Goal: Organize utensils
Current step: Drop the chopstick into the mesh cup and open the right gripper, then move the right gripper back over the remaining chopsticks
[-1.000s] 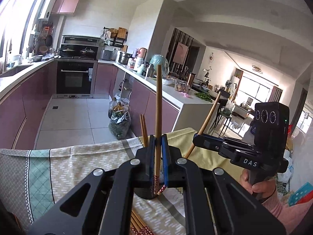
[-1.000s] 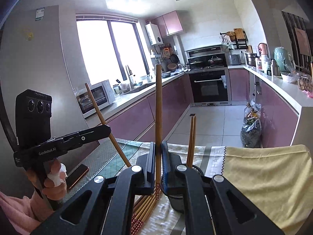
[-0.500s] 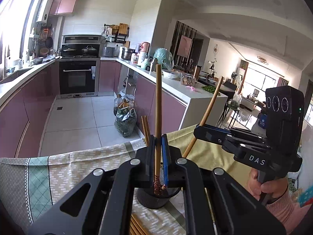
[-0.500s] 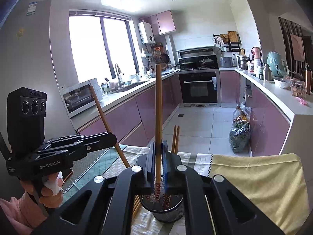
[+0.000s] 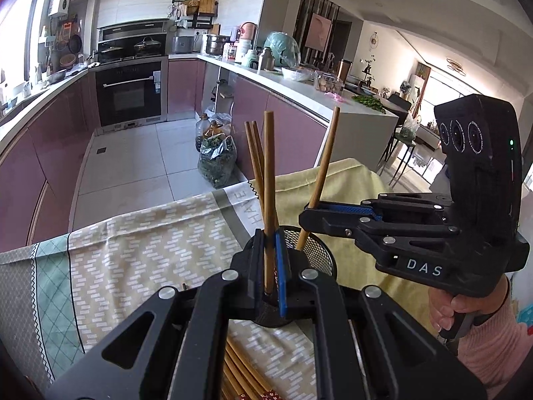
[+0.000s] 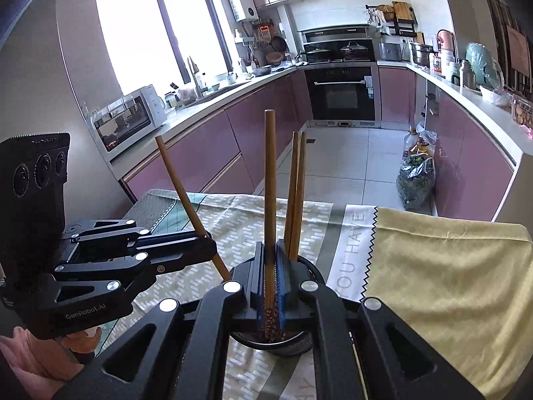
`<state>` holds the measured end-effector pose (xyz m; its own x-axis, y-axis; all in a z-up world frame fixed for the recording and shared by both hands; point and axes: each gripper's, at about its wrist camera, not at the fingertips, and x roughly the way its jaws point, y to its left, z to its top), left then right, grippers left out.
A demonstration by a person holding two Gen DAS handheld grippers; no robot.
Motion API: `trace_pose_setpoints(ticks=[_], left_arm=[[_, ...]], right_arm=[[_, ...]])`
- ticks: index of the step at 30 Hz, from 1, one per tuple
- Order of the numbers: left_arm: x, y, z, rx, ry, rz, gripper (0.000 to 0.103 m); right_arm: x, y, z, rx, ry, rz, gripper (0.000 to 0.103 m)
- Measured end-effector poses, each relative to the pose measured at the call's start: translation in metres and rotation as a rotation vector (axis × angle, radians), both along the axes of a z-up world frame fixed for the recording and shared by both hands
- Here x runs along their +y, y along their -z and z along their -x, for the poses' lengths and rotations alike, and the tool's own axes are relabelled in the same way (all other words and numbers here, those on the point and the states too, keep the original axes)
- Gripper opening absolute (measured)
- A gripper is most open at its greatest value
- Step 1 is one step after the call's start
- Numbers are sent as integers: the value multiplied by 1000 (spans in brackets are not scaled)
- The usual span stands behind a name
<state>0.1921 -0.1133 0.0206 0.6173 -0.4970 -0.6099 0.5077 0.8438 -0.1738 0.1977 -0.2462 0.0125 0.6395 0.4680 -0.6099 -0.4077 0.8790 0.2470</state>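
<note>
Standing in one mesh cup [image 5: 316,253]: two chopsticks [image 5: 254,163] (two more gripped).

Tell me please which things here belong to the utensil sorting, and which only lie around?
Belong to the job:
- wooden chopstick in left gripper
- wooden chopstick in right gripper
- black mesh holder, two chopsticks standing inside
- loose chopsticks on the patterned tablecloth

Just lying about:
- white microwave
- green vegetable bag

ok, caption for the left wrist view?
Left claw and right claw each lower a chopstick into a mesh cup.
</note>
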Motion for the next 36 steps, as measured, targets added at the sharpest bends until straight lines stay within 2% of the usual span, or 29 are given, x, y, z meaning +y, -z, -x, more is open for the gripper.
trace_pose_setpoints(ticks=[8, 15, 22, 28, 32, 36], left_arm=[[1, 7, -18, 19, -36, 7, 8], [19, 12, -7, -13, -82, 23, 21], [54, 24, 16, -35, -156, 32, 28], [75, 56, 33, 16, -175, -31, 29], [81, 86, 42, 79, -164, -75, 29], [83, 114, 49, 135, -160, -106, 29]], right_arm=[[4, 7, -7, 13, 21, -28, 10], [0, 7, -2, -4, 23, -41, 12], [2, 9, 26, -25, -24, -54, 21], [18, 16, 62, -30, -118, -58, 27], [36, 39, 70, 25, -144, -27, 27], [49, 74, 67, 135, -141, -19, 27]])
